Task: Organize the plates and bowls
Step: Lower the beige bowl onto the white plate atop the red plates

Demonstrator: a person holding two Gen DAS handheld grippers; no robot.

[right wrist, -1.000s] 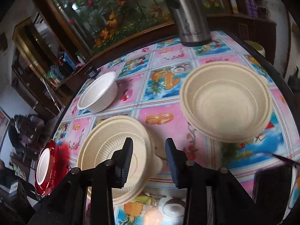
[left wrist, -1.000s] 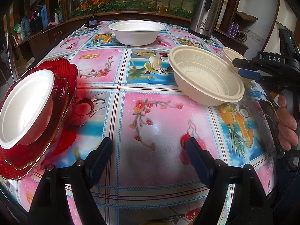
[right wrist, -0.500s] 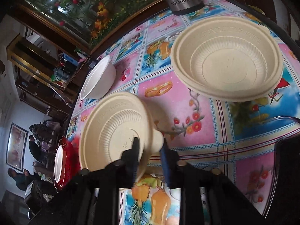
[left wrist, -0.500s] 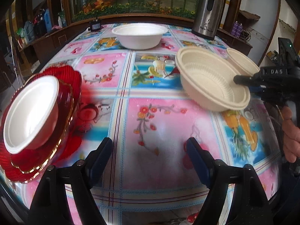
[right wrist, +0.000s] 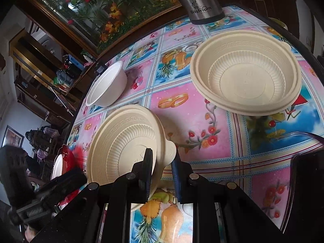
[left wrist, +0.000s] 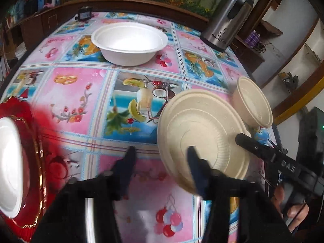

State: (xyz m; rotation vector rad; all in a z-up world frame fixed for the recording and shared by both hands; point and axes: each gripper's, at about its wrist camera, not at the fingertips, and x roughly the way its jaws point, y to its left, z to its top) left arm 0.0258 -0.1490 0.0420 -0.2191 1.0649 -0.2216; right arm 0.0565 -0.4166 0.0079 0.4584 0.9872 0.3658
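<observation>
My right gripper (right wrist: pixel 162 162) is shut on the rim of a cream ribbed bowl (right wrist: pixel 123 141) and holds it tilted above the table; it also shows in the left wrist view (left wrist: pixel 202 135), underside toward me. My left gripper (left wrist: pixel 160 162) is open and empty, its right finger in front of that bowl. A second cream bowl (right wrist: pixel 247 75) stands at the right, also seen in the left wrist view (left wrist: pixel 253 101). A white bowl (left wrist: pixel 129 40) stands at the far middle. Another white bowl (left wrist: pixel 9 166) sits on a red plate (left wrist: pixel 38 172) at the left.
A steel thermos jug (left wrist: pixel 226 18) stands at the far right of the table. The floral tablecloth (left wrist: pixel 81 93) covers the round table. A small black device (left wrist: pixel 84 15) lies at the far edge. Wooden shelves surround the table.
My right gripper has lifted the cream bowl and tilted it toward the left gripper. My left gripper has moved forward and to the right, toward that bowl.
</observation>
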